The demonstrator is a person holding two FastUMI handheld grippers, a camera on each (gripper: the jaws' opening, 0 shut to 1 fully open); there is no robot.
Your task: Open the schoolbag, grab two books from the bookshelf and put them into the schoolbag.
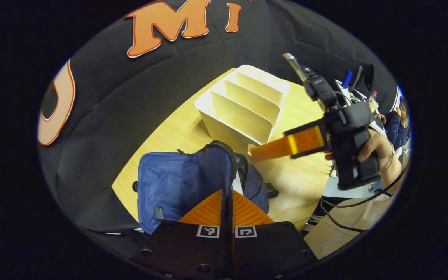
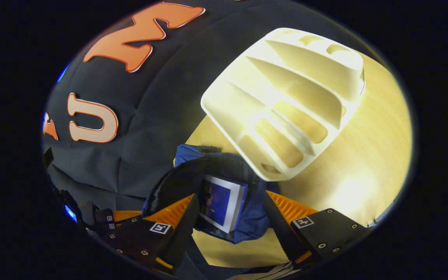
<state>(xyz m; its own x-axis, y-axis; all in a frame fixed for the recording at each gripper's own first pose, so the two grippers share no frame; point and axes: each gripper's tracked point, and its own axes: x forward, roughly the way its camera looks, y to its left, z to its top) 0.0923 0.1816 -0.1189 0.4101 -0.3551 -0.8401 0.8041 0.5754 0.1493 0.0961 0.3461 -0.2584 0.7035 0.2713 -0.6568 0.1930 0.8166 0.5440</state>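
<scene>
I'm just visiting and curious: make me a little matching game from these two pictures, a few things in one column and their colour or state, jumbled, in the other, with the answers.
Things:
1. cream plastic bookshelf with slanted dividers
2. blue fabric schoolbag
3. blue-covered book with a white border
4. light wooden table

States:
A. sticking out of the open bag
B. slots bare, no books standing in them
C. carries the shelf and the bag
D. unzipped at the top, lying on the tabletop

Pairs: 1-B, 2-D, 3-A, 4-C
</scene>
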